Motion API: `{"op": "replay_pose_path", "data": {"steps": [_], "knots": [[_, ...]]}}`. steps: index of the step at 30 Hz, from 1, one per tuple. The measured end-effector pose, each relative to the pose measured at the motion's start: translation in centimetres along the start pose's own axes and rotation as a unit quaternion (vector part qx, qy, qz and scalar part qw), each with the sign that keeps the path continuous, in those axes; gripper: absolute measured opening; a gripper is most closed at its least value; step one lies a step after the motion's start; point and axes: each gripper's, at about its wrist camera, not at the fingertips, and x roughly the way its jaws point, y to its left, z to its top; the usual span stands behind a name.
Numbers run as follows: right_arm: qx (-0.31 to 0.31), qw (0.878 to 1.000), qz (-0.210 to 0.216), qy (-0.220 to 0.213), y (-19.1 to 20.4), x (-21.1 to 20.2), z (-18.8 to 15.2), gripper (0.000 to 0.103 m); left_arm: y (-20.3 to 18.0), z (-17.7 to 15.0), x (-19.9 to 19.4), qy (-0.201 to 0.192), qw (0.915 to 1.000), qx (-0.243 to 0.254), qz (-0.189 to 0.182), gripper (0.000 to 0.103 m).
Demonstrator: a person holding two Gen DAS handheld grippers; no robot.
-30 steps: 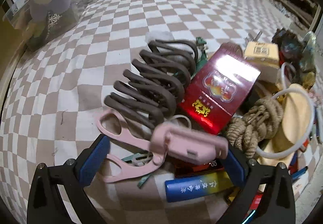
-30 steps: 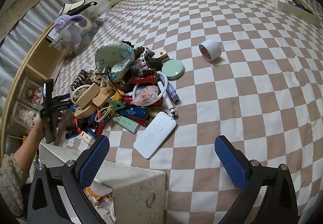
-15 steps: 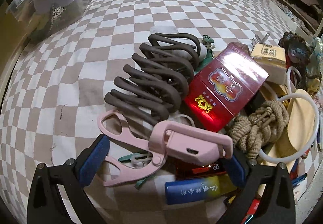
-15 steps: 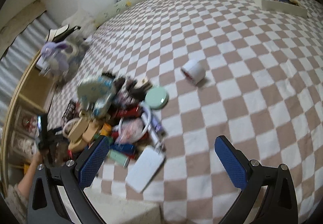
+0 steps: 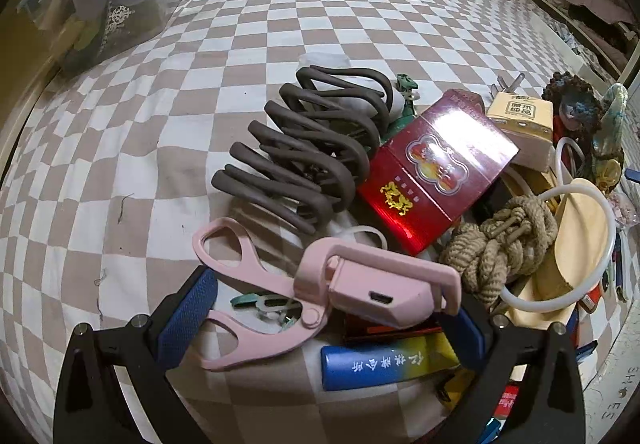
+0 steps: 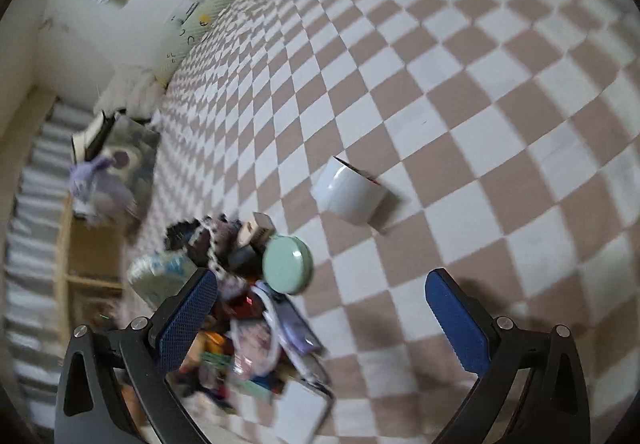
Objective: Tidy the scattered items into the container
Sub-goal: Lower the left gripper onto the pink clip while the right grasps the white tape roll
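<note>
L tool (image 5: 326, 308) open over 1 pink gadget (image 5: 376, 284); R tool (image 6: 322, 308) open.

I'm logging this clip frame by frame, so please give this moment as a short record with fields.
surface: checkered cloth
left gripper: open, around the pink clip-shaped gadget
beside it: brown claw hair clip, red box, rope knot, blue tube
right gripper: open, empty, above the pile
apart from the pile: white tape roll
pile edge: mint round case
container: not clearly visible
</note>
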Motion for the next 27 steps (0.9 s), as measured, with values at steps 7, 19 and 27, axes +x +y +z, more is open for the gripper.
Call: {"op": "replay_pose_path", "data": {"steps": [7,19,27], "knots": [[0.002,1.0,-0.023,0.017,-0.4,2.2,2.2,0.069,-0.2,-0.2,-0.2,0.0,1.0,-0.002,0.0,0.103],[-0.003,0.999,-0.052,-0.003,-0.8,3.7,4.2,0.069,-0.4,-0.2,-0.2,-0.002,0.9999,-0.006,-0.008,0.103],[-0.07,0.991,-0.117,-0.003,0.8,4.3,3.8,0.052,-0.4,-0.2,-0.2,-0.003,1.0,-0.006,-0.006,0.103]]}}
